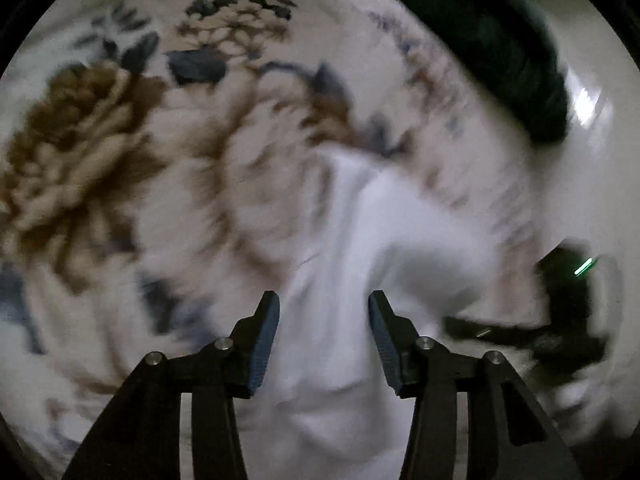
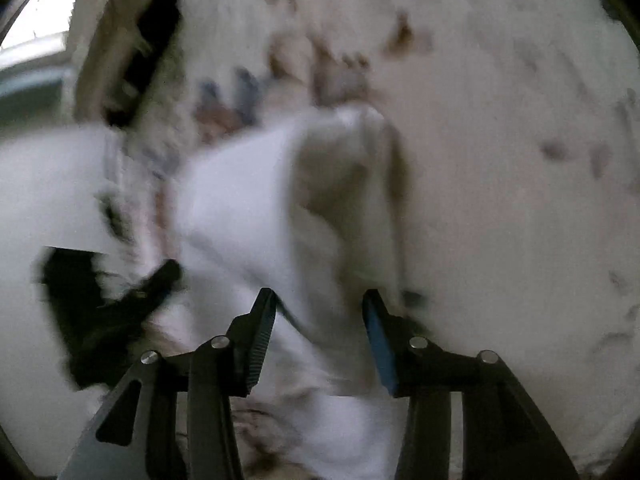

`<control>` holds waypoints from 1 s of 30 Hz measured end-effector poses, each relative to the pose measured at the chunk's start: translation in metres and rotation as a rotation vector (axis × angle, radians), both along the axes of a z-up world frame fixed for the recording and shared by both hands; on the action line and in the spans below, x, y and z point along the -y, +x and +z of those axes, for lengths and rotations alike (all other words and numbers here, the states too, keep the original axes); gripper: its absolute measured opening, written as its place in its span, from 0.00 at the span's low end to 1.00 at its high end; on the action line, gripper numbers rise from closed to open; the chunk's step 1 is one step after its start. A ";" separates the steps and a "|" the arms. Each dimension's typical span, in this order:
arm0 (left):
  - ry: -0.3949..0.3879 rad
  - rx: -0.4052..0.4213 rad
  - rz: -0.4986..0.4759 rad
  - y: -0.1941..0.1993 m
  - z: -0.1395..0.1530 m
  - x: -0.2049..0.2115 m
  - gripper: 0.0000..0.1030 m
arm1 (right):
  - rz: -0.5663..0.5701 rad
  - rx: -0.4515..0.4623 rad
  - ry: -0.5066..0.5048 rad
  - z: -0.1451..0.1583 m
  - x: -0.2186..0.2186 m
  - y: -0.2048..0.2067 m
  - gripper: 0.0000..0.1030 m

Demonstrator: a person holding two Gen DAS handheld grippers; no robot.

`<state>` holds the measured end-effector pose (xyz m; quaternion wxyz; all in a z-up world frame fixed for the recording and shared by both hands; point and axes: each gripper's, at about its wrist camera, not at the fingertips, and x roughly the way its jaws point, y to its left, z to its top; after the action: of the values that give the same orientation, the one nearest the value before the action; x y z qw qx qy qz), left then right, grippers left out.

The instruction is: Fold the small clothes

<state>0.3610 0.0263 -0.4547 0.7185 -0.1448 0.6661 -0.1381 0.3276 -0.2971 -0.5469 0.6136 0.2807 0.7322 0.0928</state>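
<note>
A small white garment (image 1: 344,240), soft and rumpled, lies on a cream floral blanket (image 1: 88,160) printed with brown blooms and blue-grey leaves; it appears to cover a bed. Both views are badly smeared, so seams and edges cannot be made out.

In the left wrist view the left tongs (image 1: 324,312) point steeply down with the white cloth running up between their two blue pads. The pads stand apart and neither visibly presses on the fabric: the left tongs are released.

In the right wrist view the right tongs (image 2: 318,308) straddle a raised fold of the same garment (image 2: 256,208). Their pads are likewise parted and nothing is pinched: released too. The other tool shows as a dark shape at the left of this view.

A dark green cloth (image 1: 500,52) lies at the blanket's far edge, well apart from the garment.

Risks, as a judgement: with both tongs open over loose, bunched fabric, closing now could catch several layers at once, or the plush blanket beneath, and drag it up with the garment. Pinching mid-panel rather than a corner would leave a lopsided fold. The two tools work near each other and could knock together.
</note>
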 end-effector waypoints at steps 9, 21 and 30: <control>-0.053 0.032 0.046 -0.069 0.042 -0.016 0.65 | -0.032 0.037 -0.058 0.062 -0.006 -0.054 0.50; -0.063 -0.150 0.044 -0.171 0.022 -0.019 0.68 | -0.190 -0.132 -0.022 0.054 -0.002 -0.221 0.51; -0.132 -0.196 0.124 -0.201 -0.024 -0.021 0.63 | -0.355 -0.193 0.215 -0.024 -0.011 -0.251 0.52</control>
<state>0.1601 0.0472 -0.4790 0.6459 -0.2454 0.7125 -0.1222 0.0770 -0.2861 -0.5712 0.5140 0.4766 0.7124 0.0337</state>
